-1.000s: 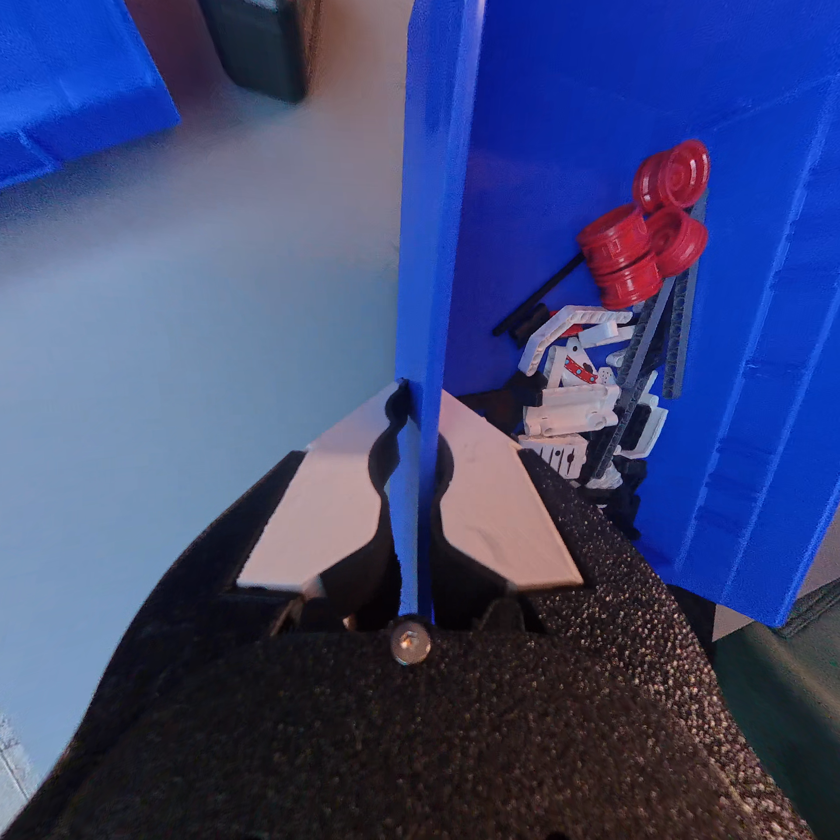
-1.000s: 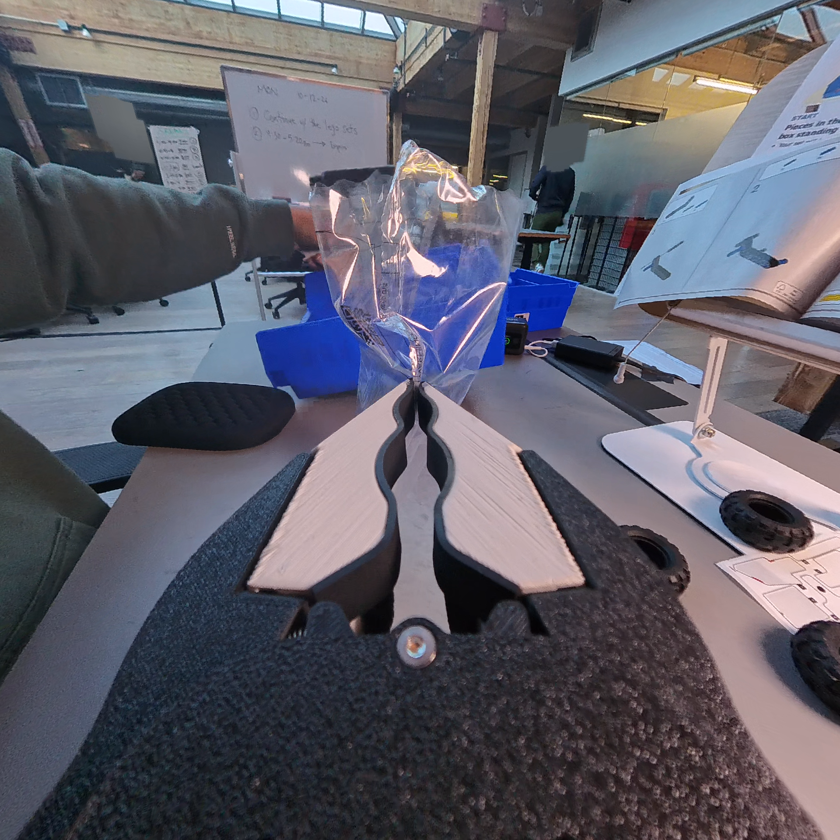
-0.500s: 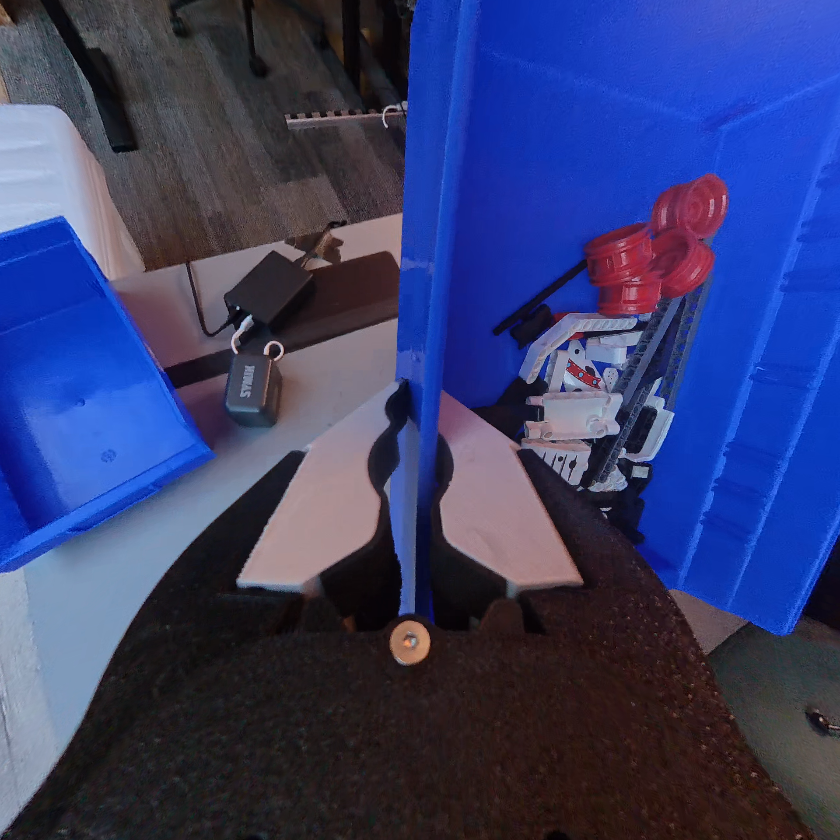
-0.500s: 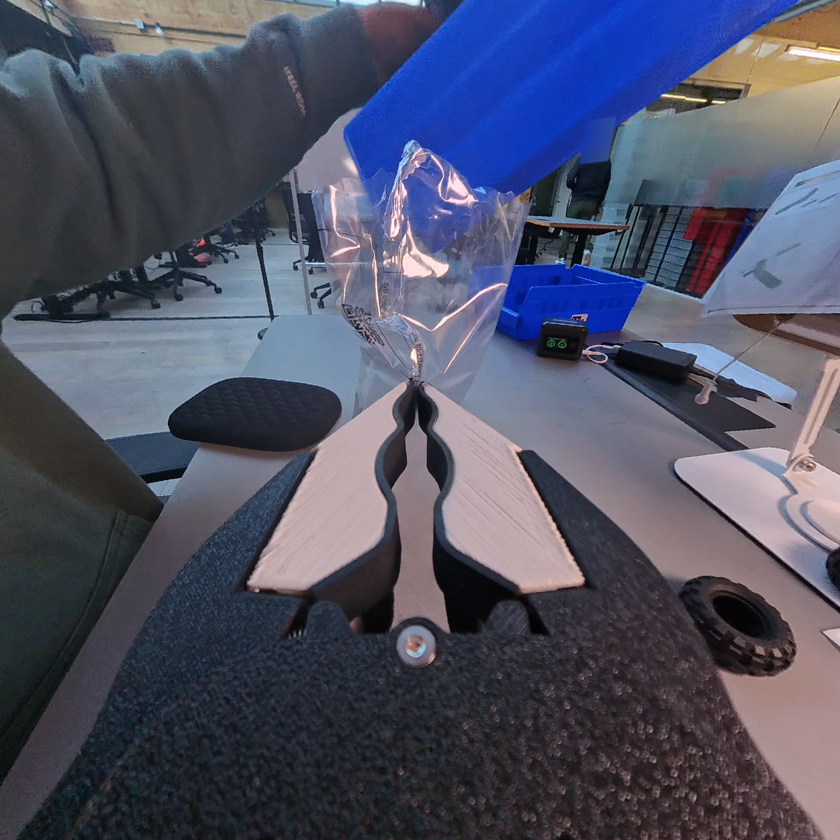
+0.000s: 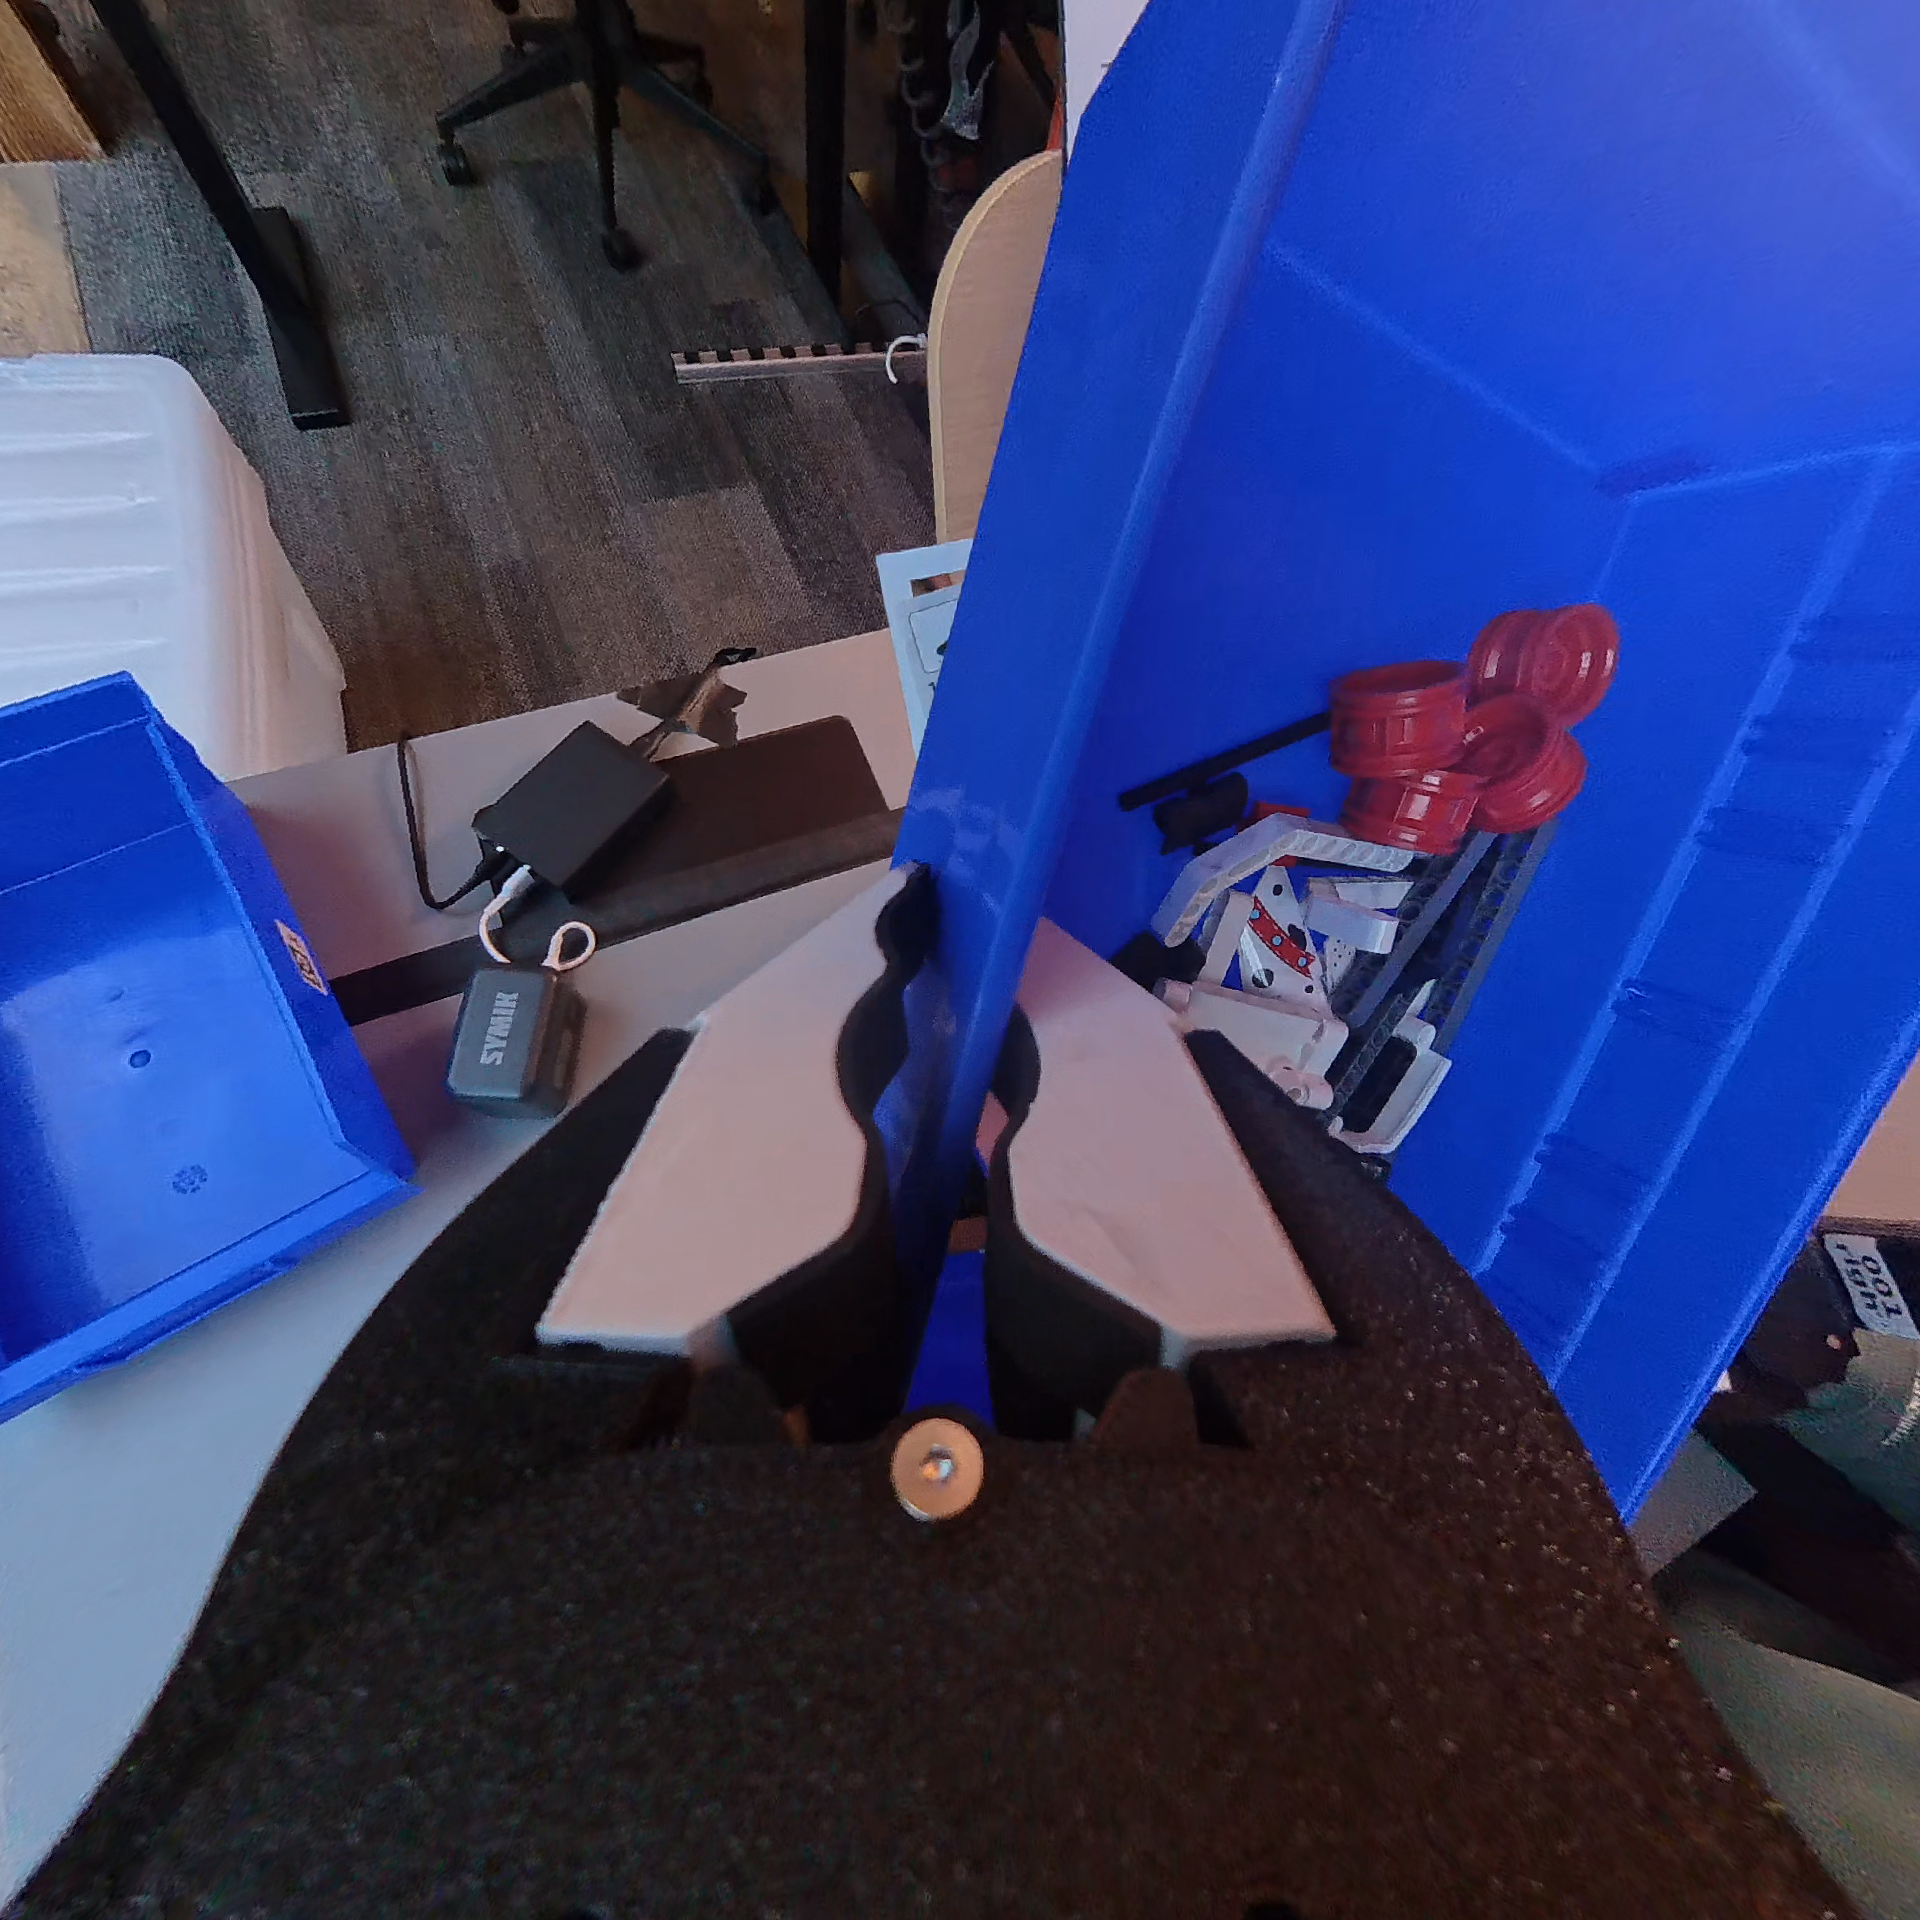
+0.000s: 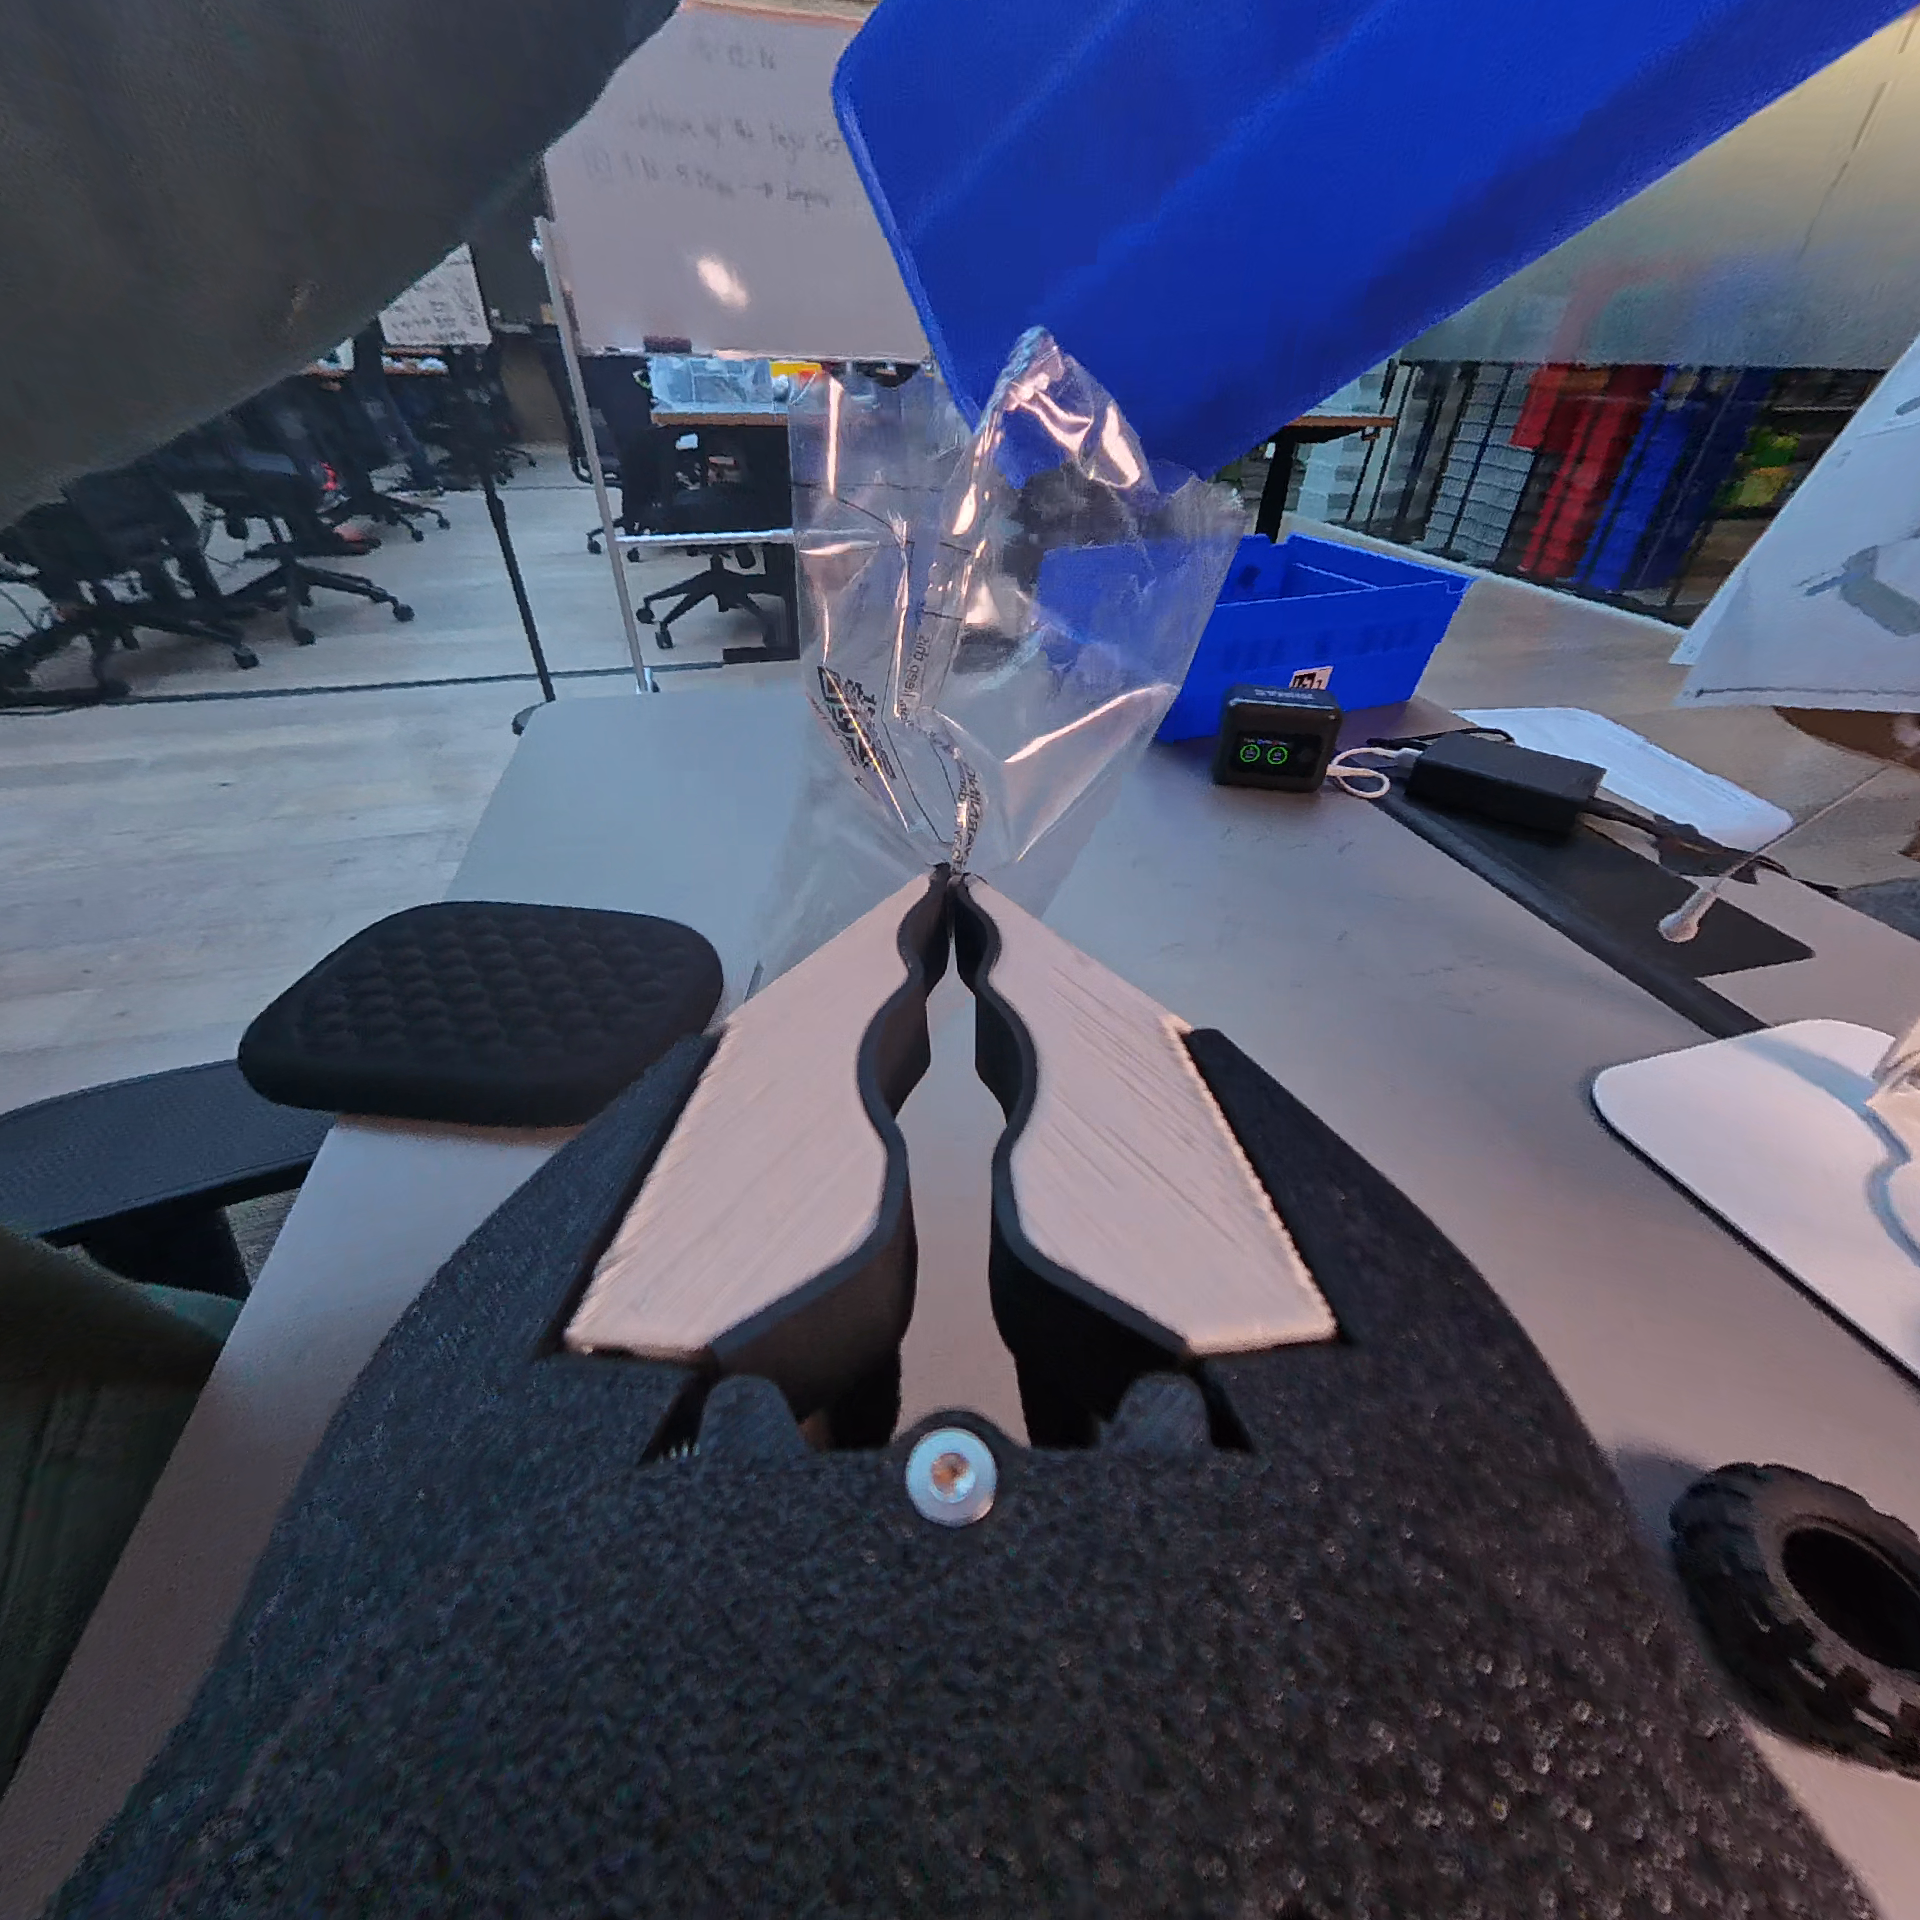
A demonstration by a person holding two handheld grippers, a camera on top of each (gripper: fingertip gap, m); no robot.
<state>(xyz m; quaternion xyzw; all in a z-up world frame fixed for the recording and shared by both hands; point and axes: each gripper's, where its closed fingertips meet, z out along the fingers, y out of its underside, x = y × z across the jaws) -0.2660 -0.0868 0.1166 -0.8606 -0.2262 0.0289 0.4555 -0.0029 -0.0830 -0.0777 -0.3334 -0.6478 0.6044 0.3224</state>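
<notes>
Since the picture of a second ago, the large blue plastic bin (image 5: 1455, 416) has come from the far end of the table up over the clear plastic bag (image 6: 987, 644), and in the right wrist view its lower corner (image 6: 1195, 208) now hangs just above the bag's open top.

The left gripper (image 5: 961, 914) is clamped on the side wall of this bin: one finger lies outside the wall and one inside. The bin is tilted steeply, and the toy building parts have gathered in its low corner: four red plastic wheel rims (image 5: 1465, 727), white and grey pieces (image 5: 1299, 966) and a thin black rod (image 5: 1226, 764). They look still, not yet falling, though I cannot be sure from one view.

The right gripper (image 6: 951, 878) has its fingertips pressed together on a gathered fold of the bag and holds it upright above the grey table (image 6: 1351, 987).

Farther out, on the left in the left wrist view, a second blue bin (image 5: 156, 1039) stands on the table, with a small dark grey device (image 5: 514, 1044) and a black power adapter (image 5: 571, 810) beside it. In the right wrist view a black rubber tyre (image 6: 1808, 1600) lies near on the right, and a grey sleeve (image 6: 260, 187) crosses the upper left.
</notes>
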